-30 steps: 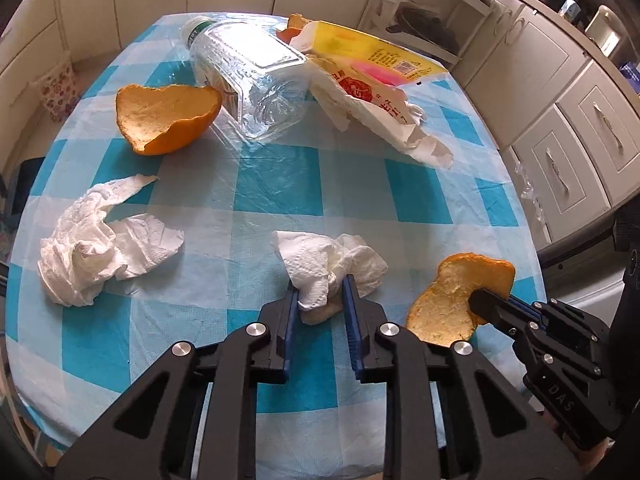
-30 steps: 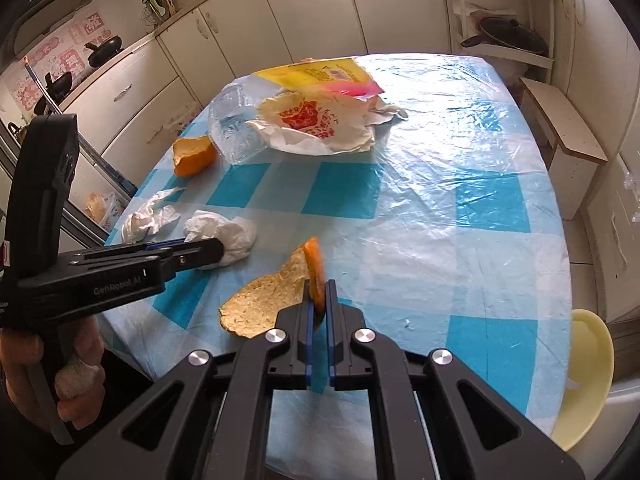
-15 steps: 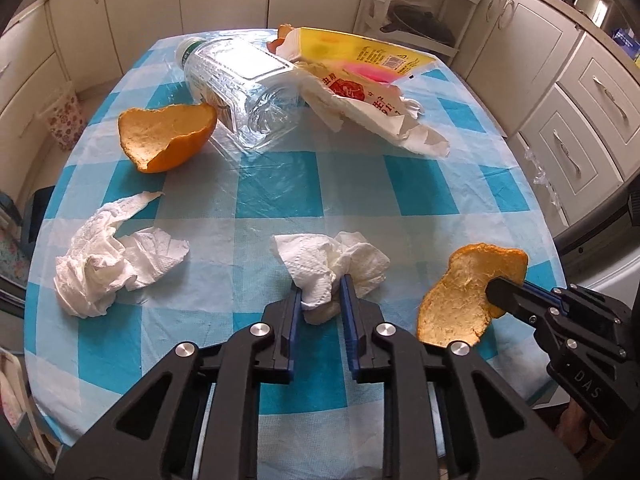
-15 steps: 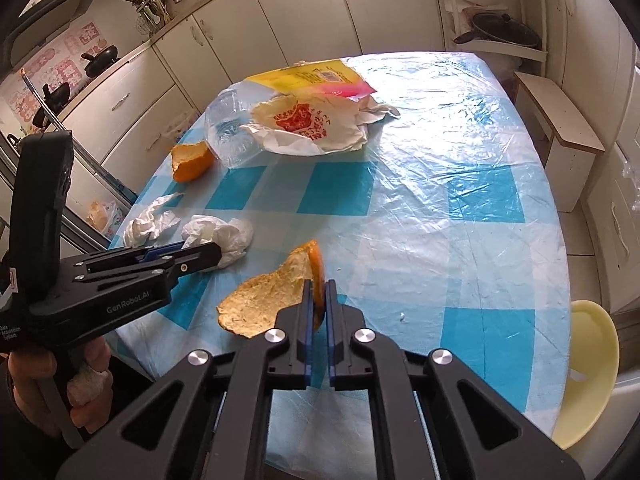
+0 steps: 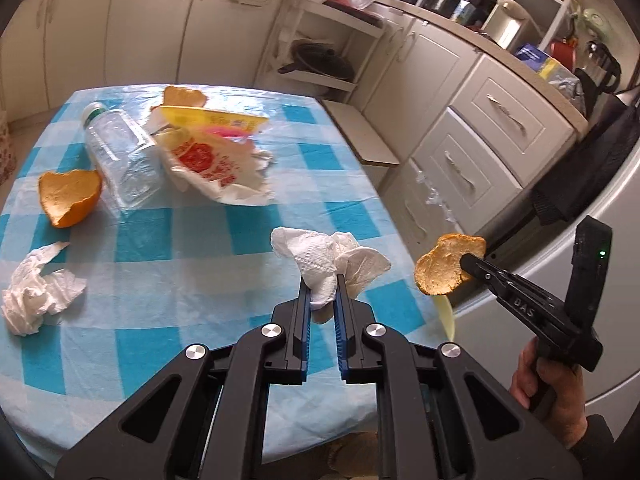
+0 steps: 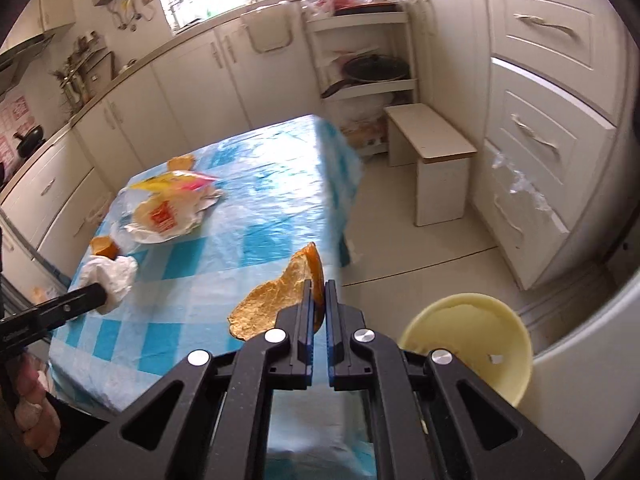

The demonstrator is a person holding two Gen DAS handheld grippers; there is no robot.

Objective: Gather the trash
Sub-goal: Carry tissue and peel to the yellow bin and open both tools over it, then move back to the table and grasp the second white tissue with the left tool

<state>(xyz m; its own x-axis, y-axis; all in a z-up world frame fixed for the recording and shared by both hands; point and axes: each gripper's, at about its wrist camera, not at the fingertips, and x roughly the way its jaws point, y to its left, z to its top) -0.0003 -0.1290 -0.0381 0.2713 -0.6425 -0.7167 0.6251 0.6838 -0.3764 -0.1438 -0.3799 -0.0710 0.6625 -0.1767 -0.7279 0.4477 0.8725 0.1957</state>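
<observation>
Tablecloth (image 5: 172, 236) in blue-and-white check covers the table; white kitchen cabinets (image 6: 552, 128) surround it. Left gripper (image 5: 322, 294), jaws just closing, pinches a crumpled white tissue (image 5: 328, 258) above the cloth. Right gripper (image 6: 318, 300) clamps a curled orange peel (image 6: 276, 300); a pale yellow bin (image 6: 468, 330) stands right of its fingers.

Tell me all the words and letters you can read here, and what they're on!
"DAS": on the side of the right gripper.
Red print on the white wrapper: too blurred to read.
Print on the yellow packet: too small to read.
</observation>
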